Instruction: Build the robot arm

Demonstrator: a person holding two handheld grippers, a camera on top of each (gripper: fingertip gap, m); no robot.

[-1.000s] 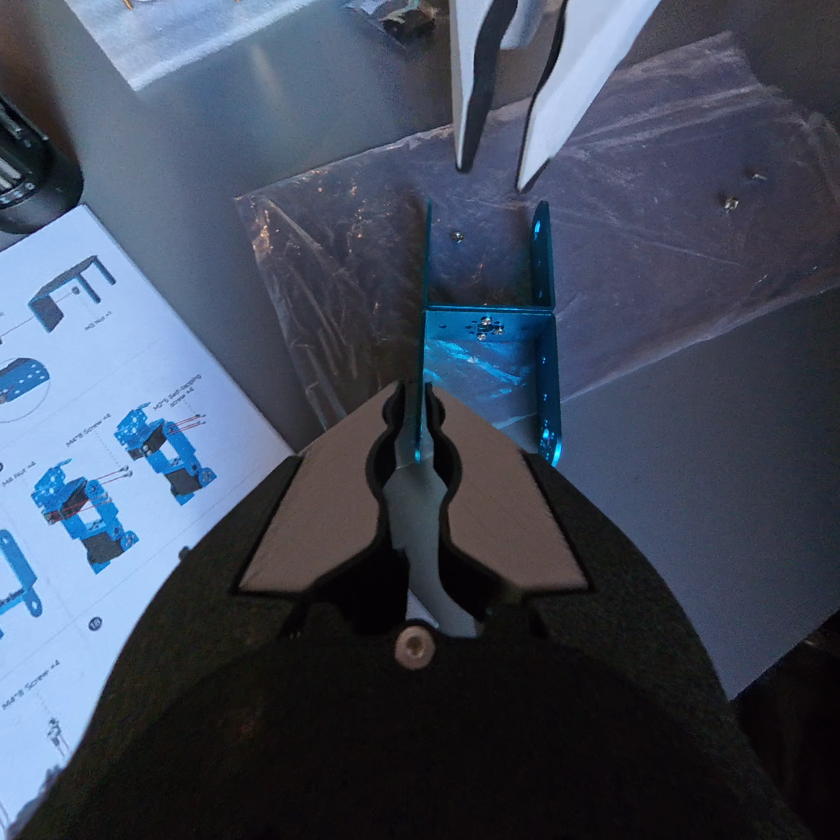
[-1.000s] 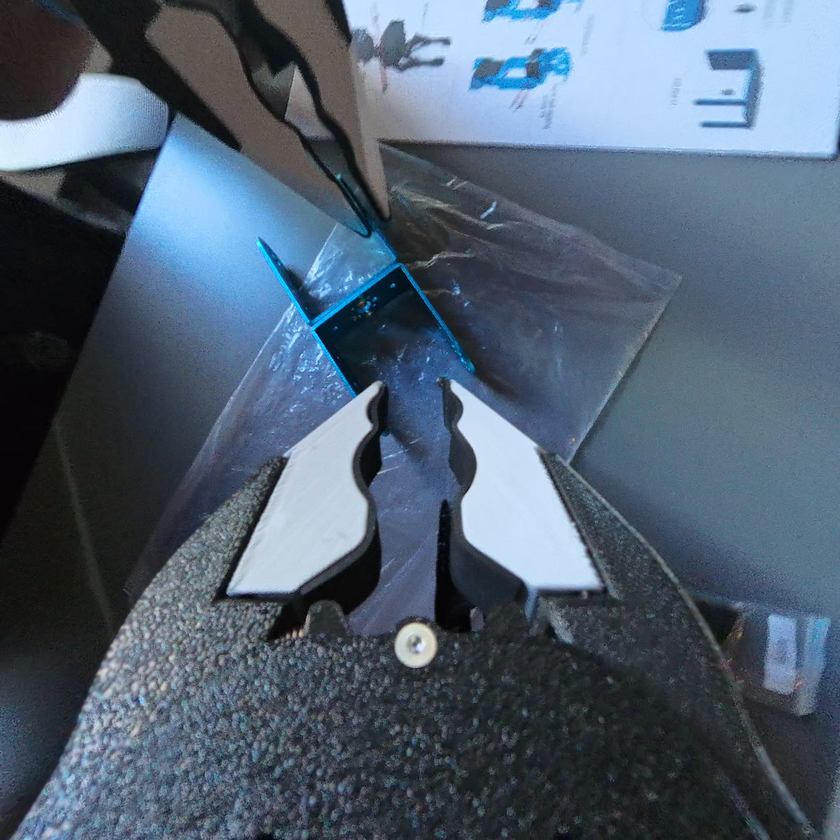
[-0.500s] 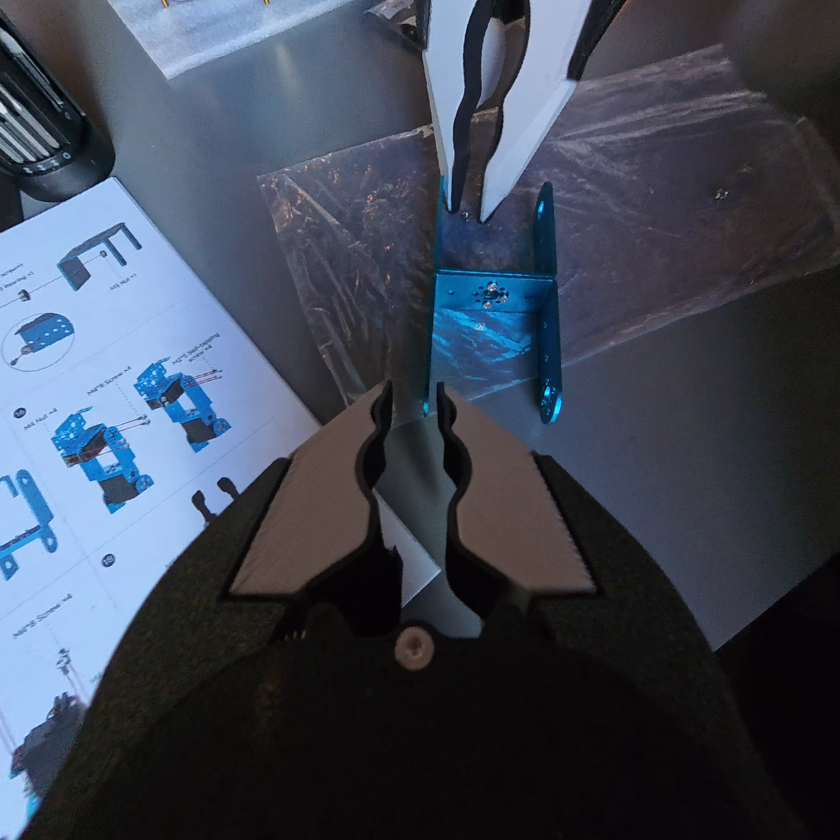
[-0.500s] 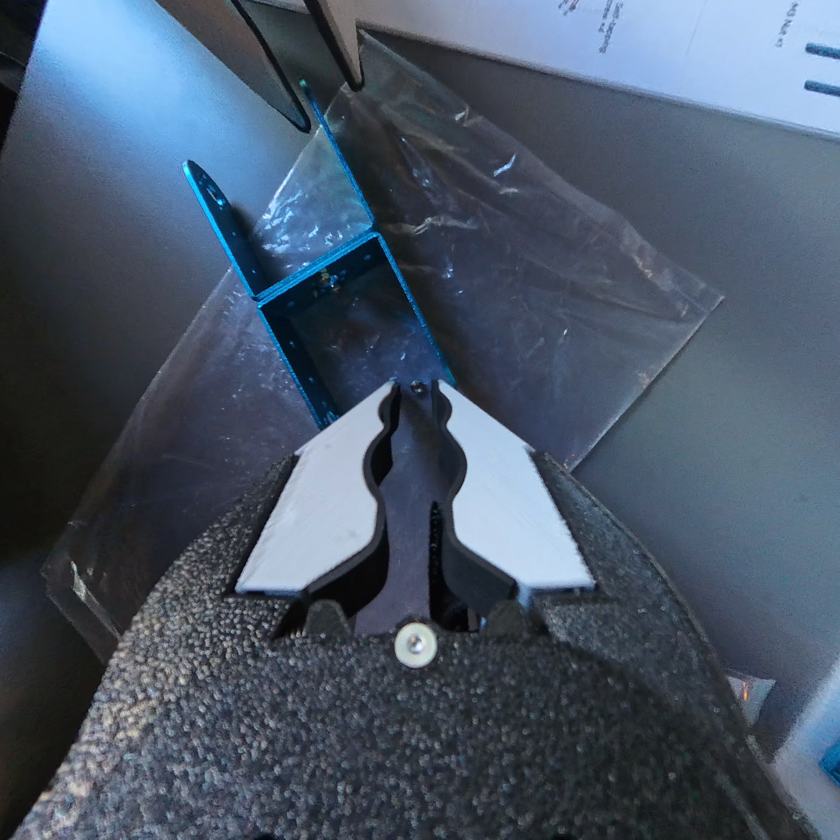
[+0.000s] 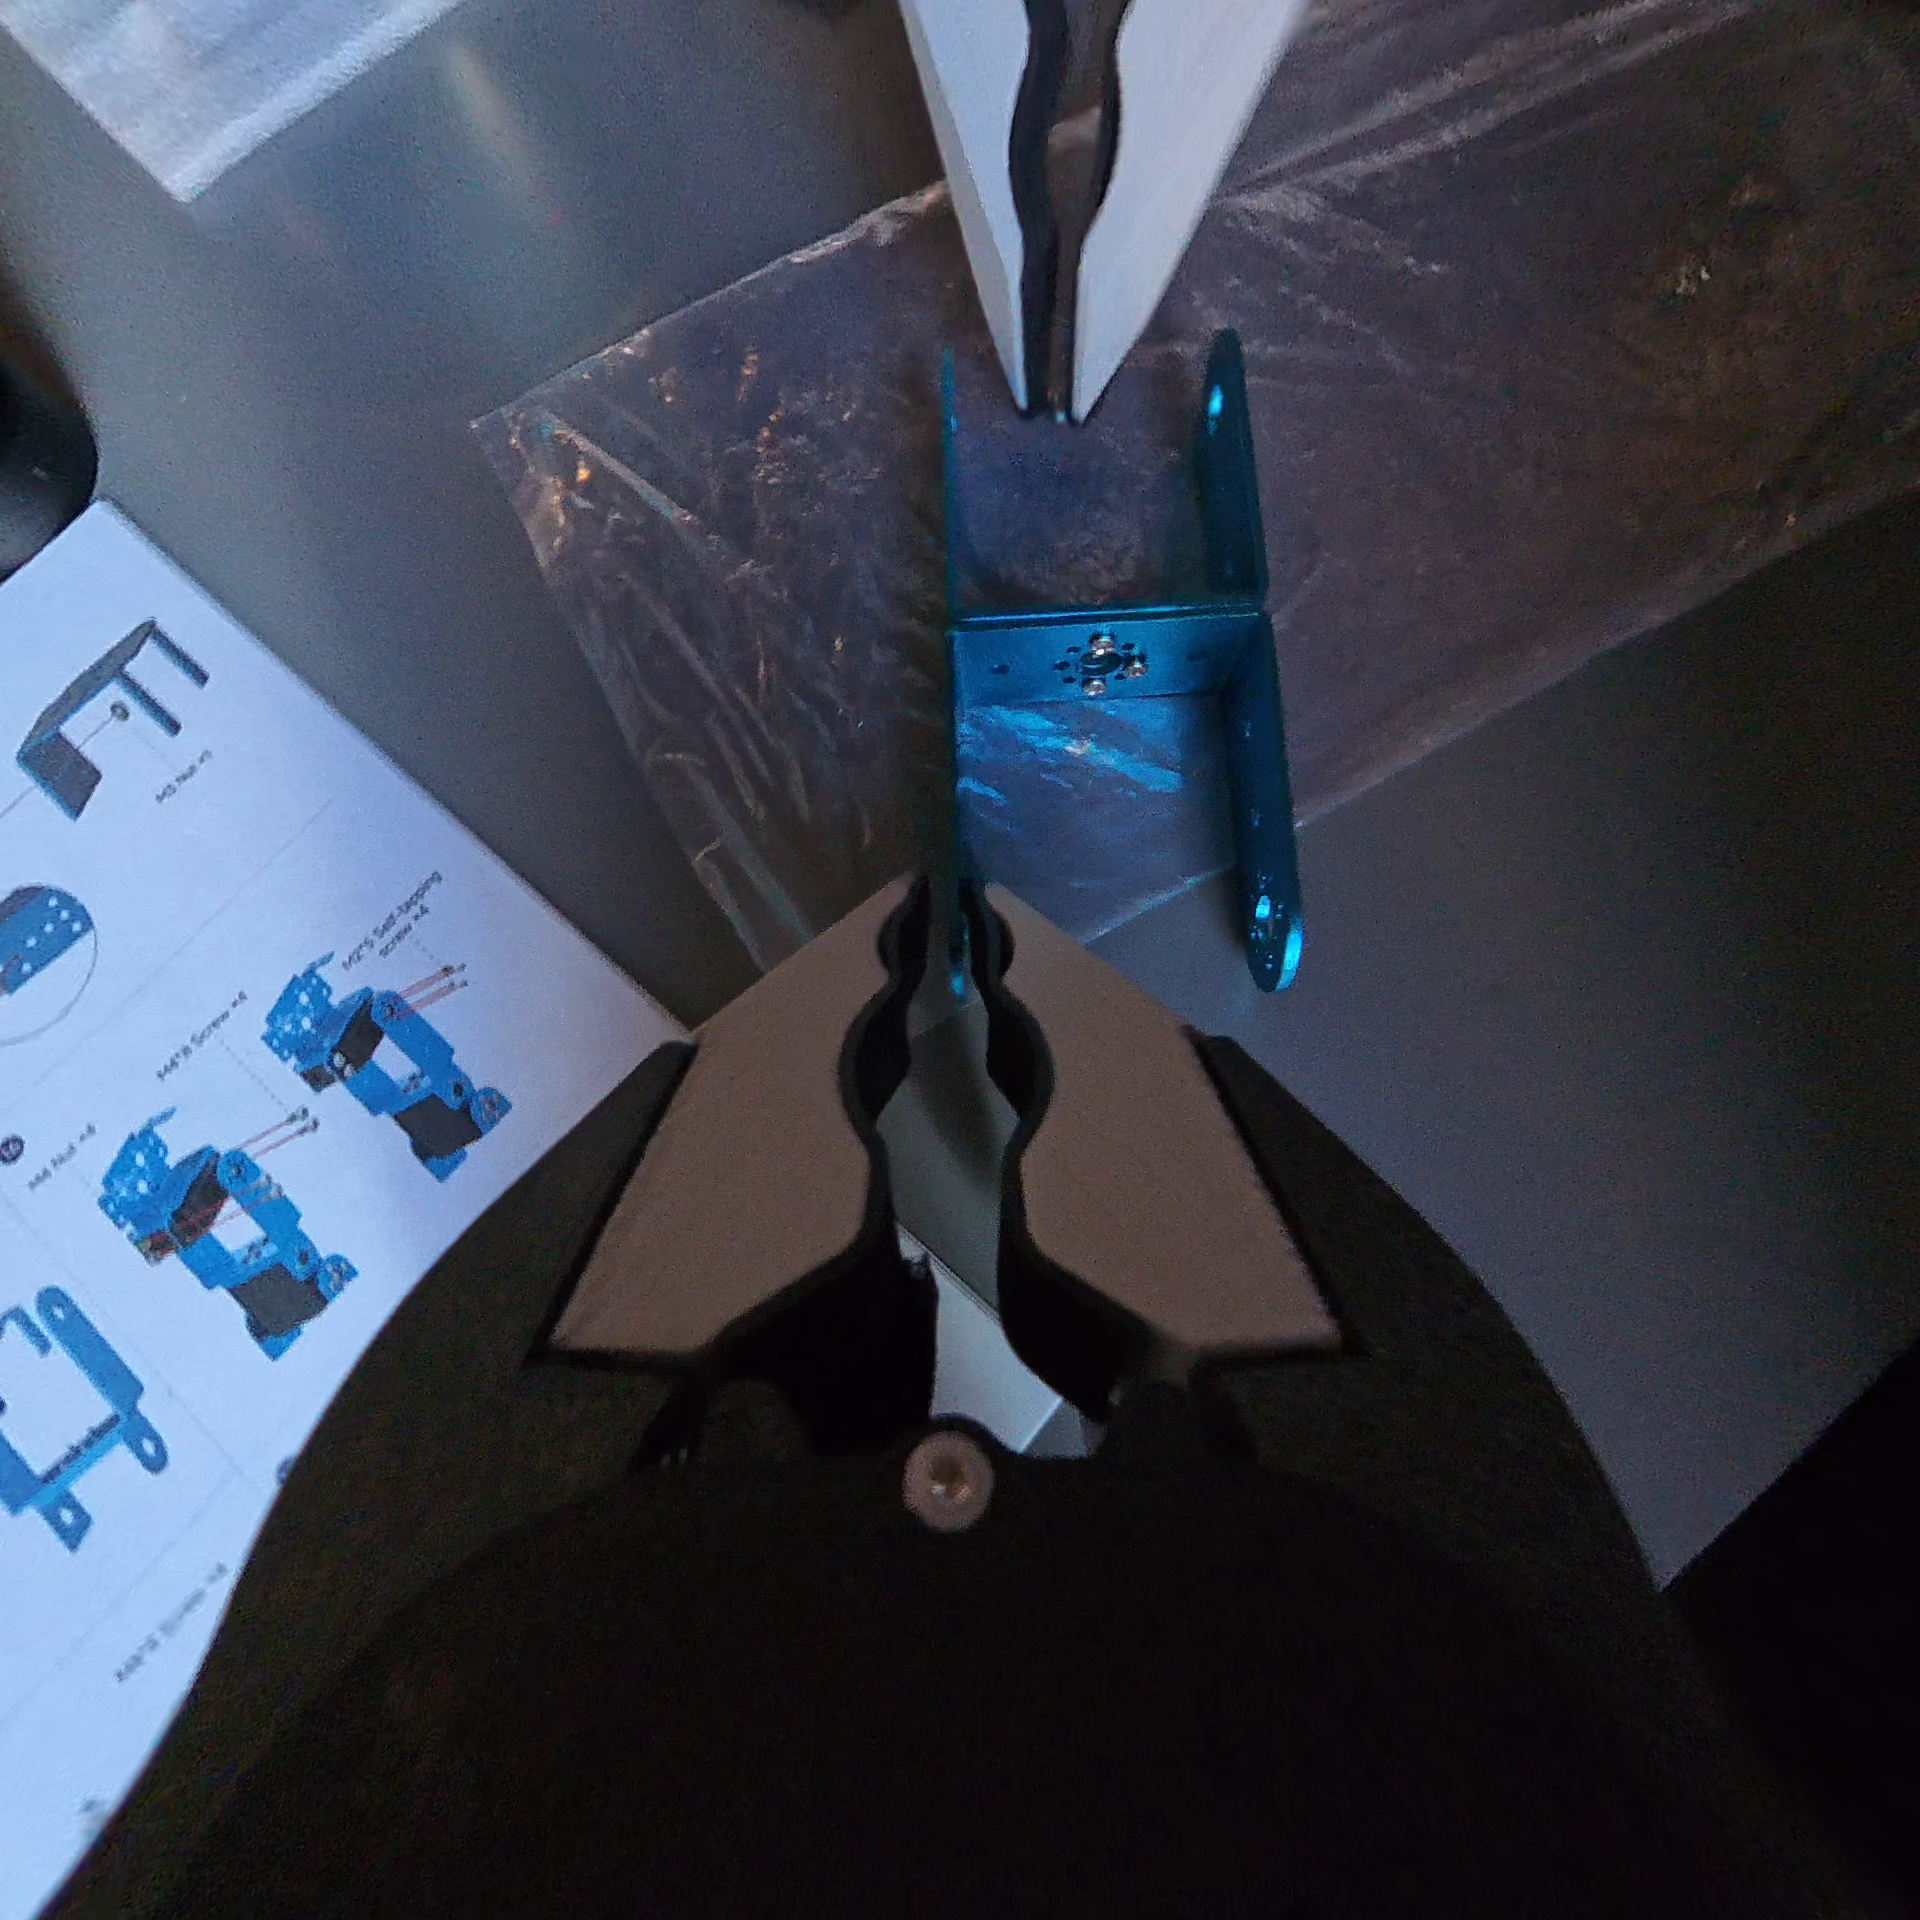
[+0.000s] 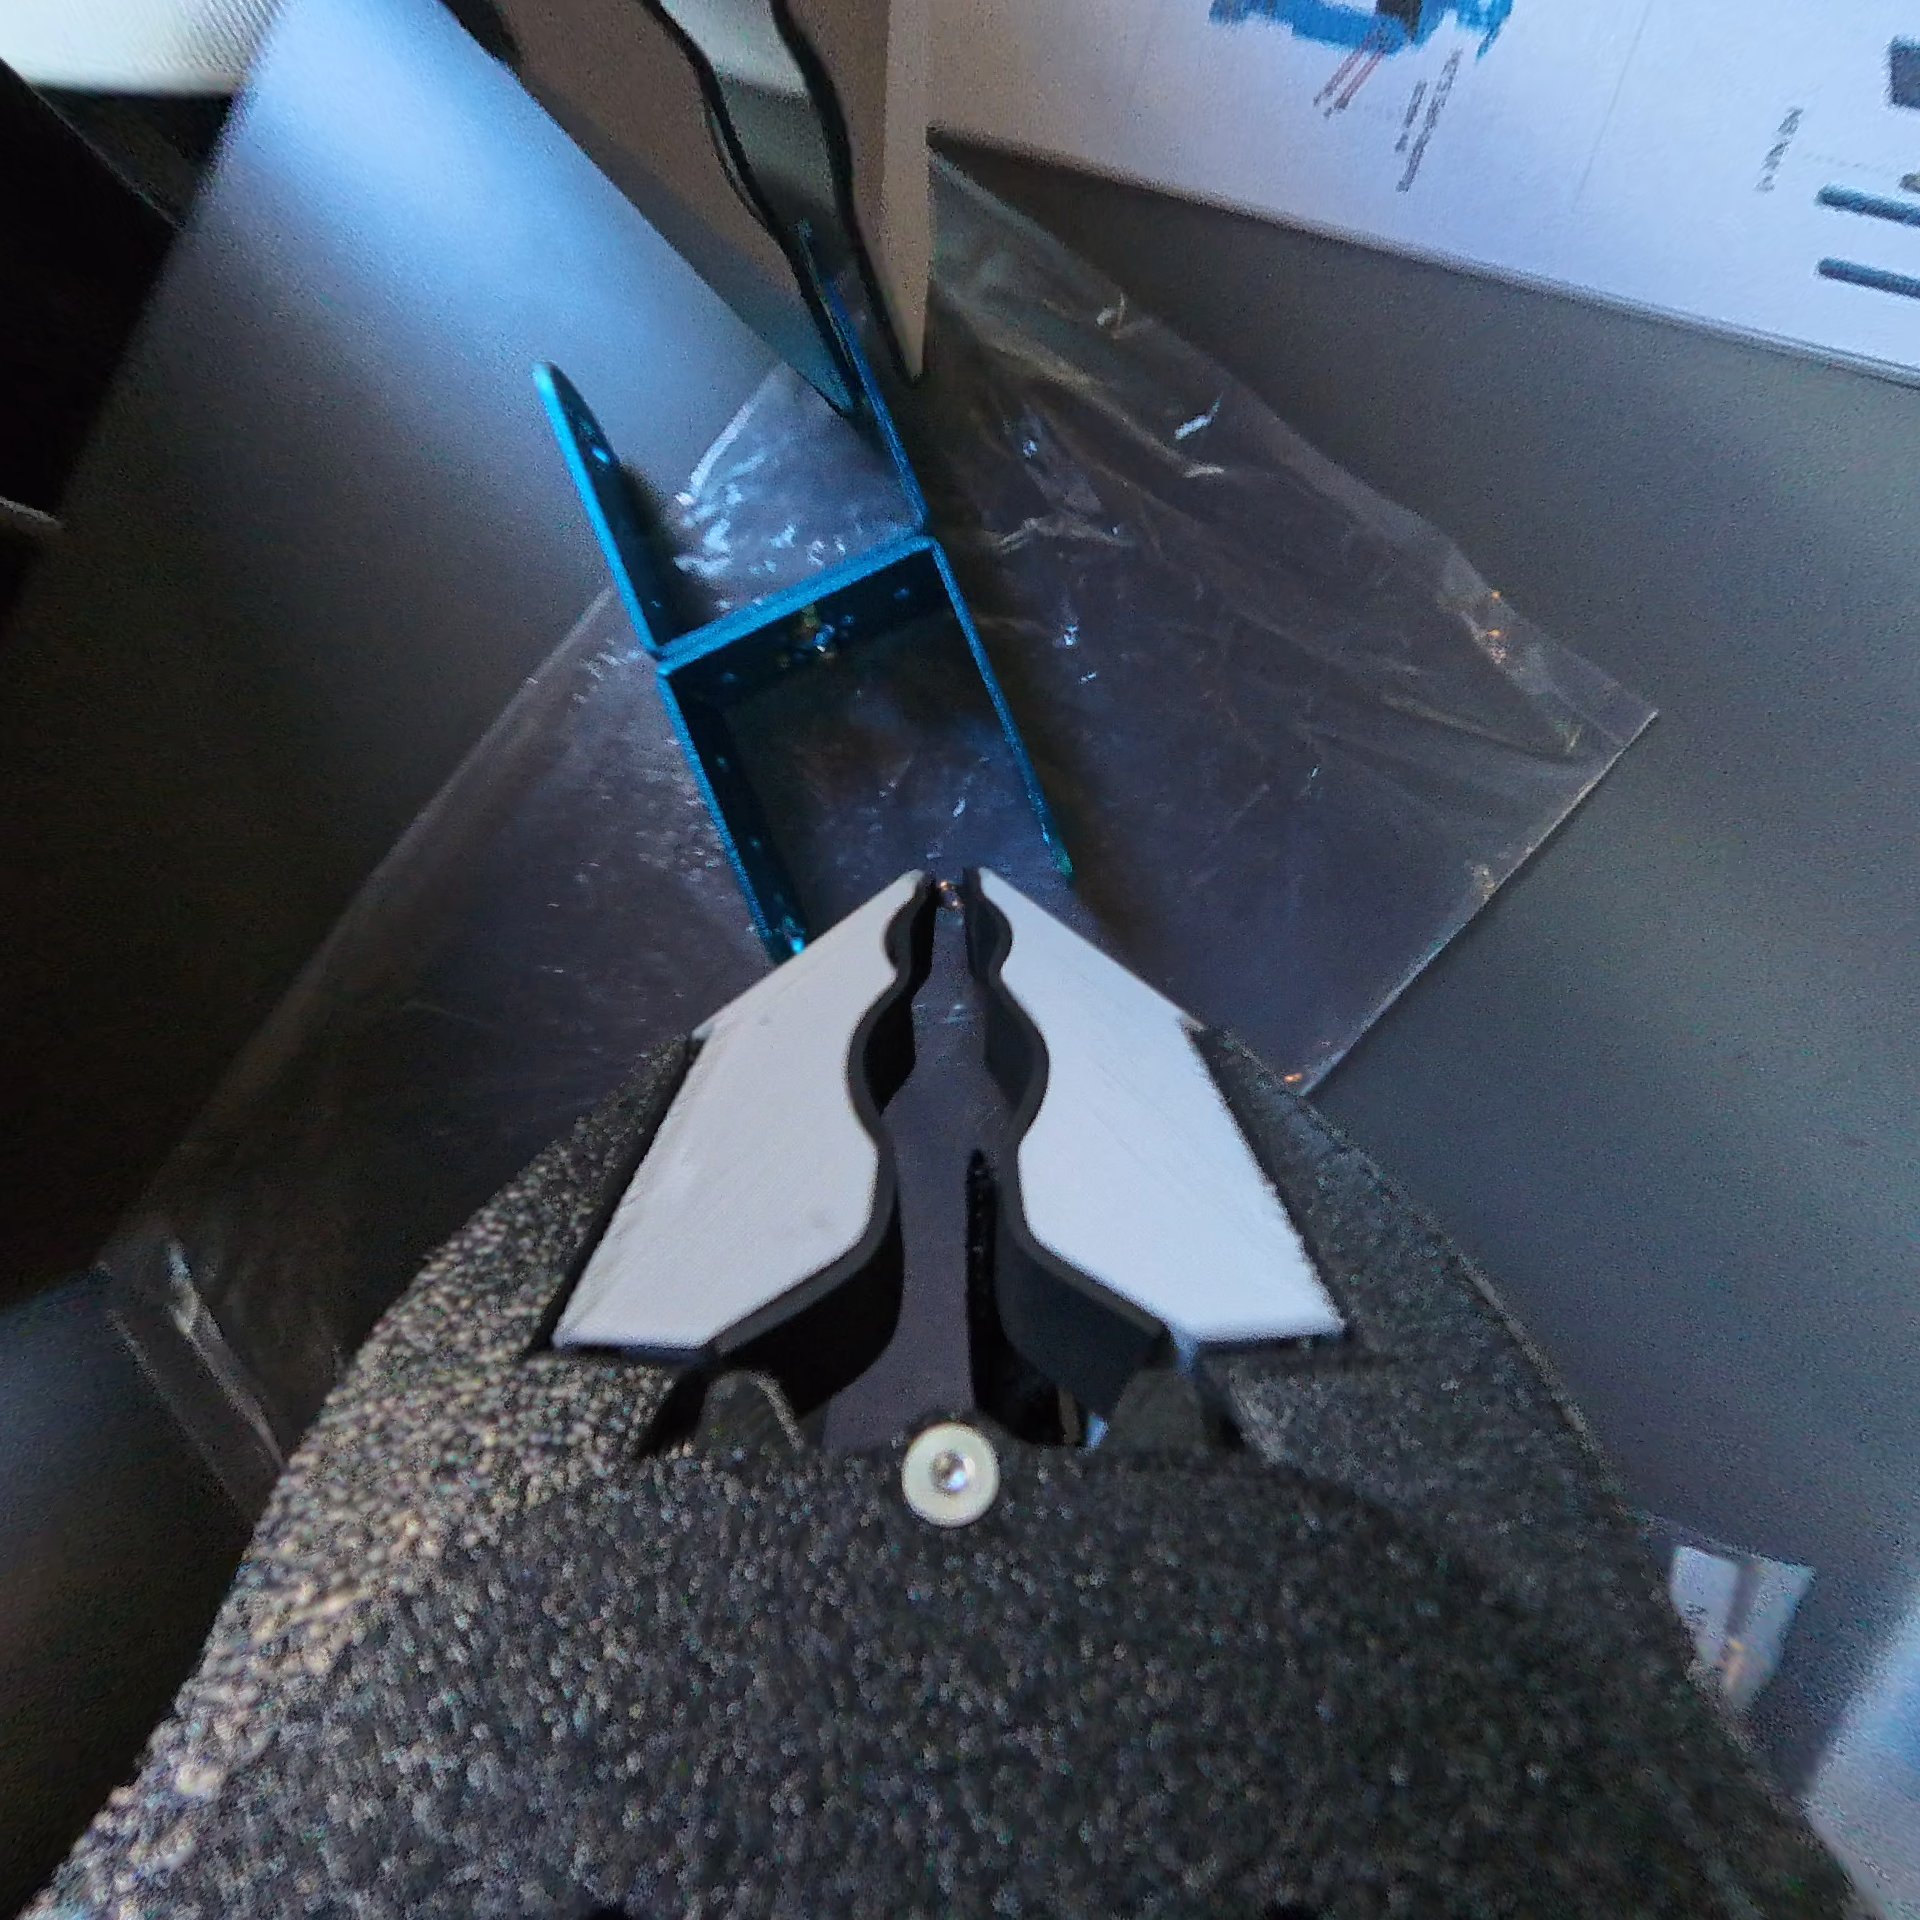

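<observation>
A blue H-shaped metal bracket (image 5: 1101, 665) stands on a clear plastic bag (image 5: 727, 582) on the grey table. My left gripper (image 5: 948, 894) is shut on the near end of the bracket's left arm. My right gripper (image 5: 1051, 410) comes in from the far side with its tips down between the bracket's far arms, pinching a small screw (image 6: 948, 886). In the right wrist view the right gripper (image 6: 948, 883) is shut just short of the bracket (image 6: 810, 634), and the left gripper (image 6: 878, 384) grips the bracket's far arm.
A white instruction sheet (image 5: 260, 1039) with blue drawings lies left of the bag; it also shows in the right wrist view (image 6: 1558, 156). A black round object (image 5: 31, 488) sits at the far left. The table edge (image 5: 1662, 1538) runs at the right. A small packet (image 6: 1735, 1621) lies nearby. The left gripper's tips are roughly 10 cm from the right gripper's.
My left gripper let go of the bracket's arm, drew back, then closed on it again. My right gripper came down open, shut on a small screw and holds it between the far arms.
</observation>
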